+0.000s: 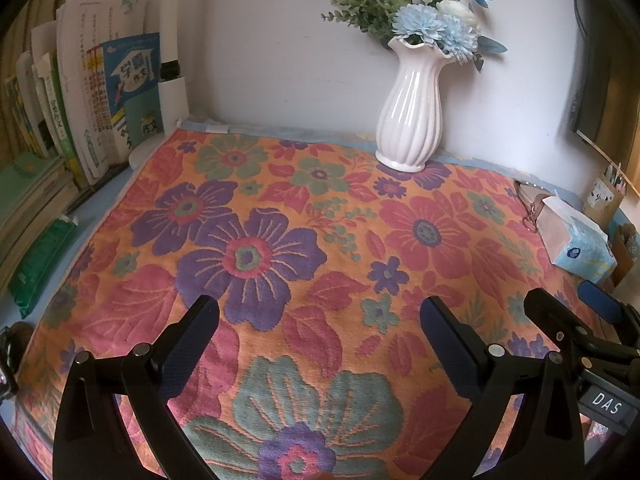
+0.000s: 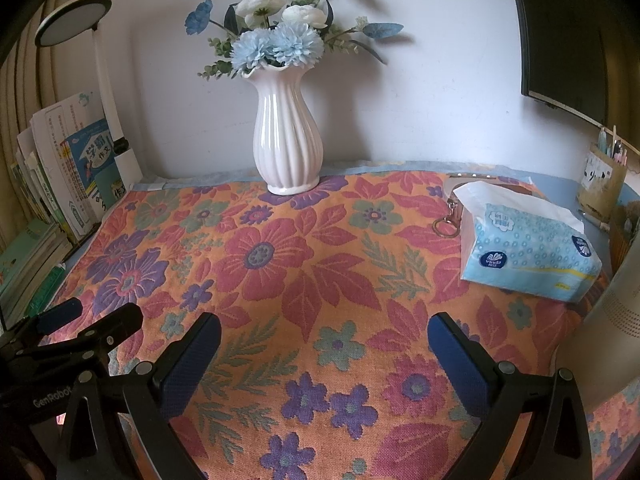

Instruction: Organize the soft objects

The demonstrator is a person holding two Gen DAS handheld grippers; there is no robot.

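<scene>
A floral woven cloth point(image 1: 320, 220) point(image 2: 304, 264) lies spread flat over the table. A light blue soft tissue pack point(image 2: 528, 252) point(image 1: 576, 244) rests on its right side, partly on a pinkish pouch with a keyring point(image 2: 446, 226). A green soft pack point(image 1: 40, 264) lies off the cloth's left edge. My left gripper point(image 1: 318, 312) hovers open over the near part of the cloth, holding nothing. My right gripper point(image 2: 324, 324) is open beside it on the right, also with nothing in it, short of the tissue pack. Each gripper shows in the other's view: right gripper point(image 1: 564, 296), left gripper point(image 2: 104, 312).
A white ribbed vase point(image 1: 410, 120) point(image 2: 288, 140) with blue and white flowers stands at the back on the cloth's far edge. Books point(image 1: 80, 120) and a white desk lamp point(image 2: 74, 20) line the left. A pen holder point(image 2: 602, 184) and a dark screen point(image 2: 560, 40) are at the right.
</scene>
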